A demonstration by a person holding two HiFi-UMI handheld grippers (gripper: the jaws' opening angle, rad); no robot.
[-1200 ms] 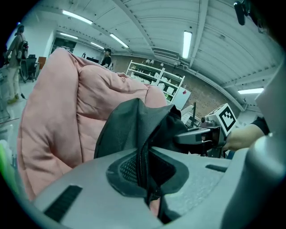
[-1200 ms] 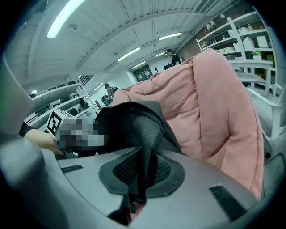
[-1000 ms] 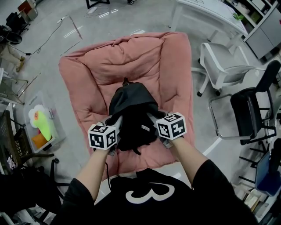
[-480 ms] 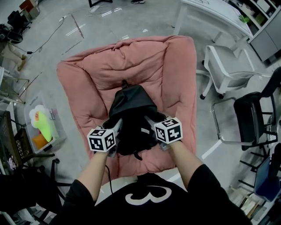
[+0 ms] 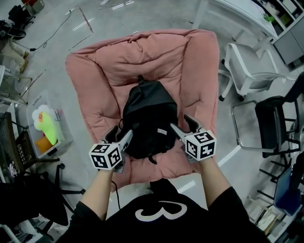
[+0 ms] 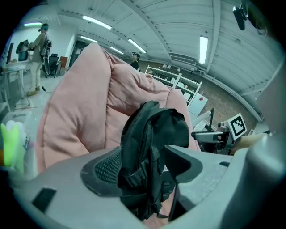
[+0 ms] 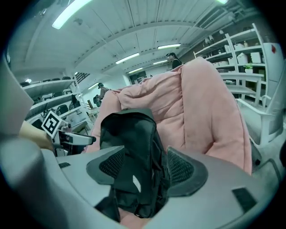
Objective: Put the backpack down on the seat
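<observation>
Before me the backpack (image 5: 148, 116) lies on the seat's (image 5: 104, 71) middle; an office chair (image 5: 247, 71) stands off its right edge, a bin (image 5: 45, 130) off its left.

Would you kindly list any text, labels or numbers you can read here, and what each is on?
"3": large white mark on the person's black shirt, perhaps a logo.
Small white label on the backpack: too small to read.
Nothing else legible.

Grey floor (image 5: 156, 14), white chair (image 5: 247, 78), black office chair (image 5: 268, 121), white table (image 5: 242, 12), strip lights (image 6: 203, 49).
</observation>
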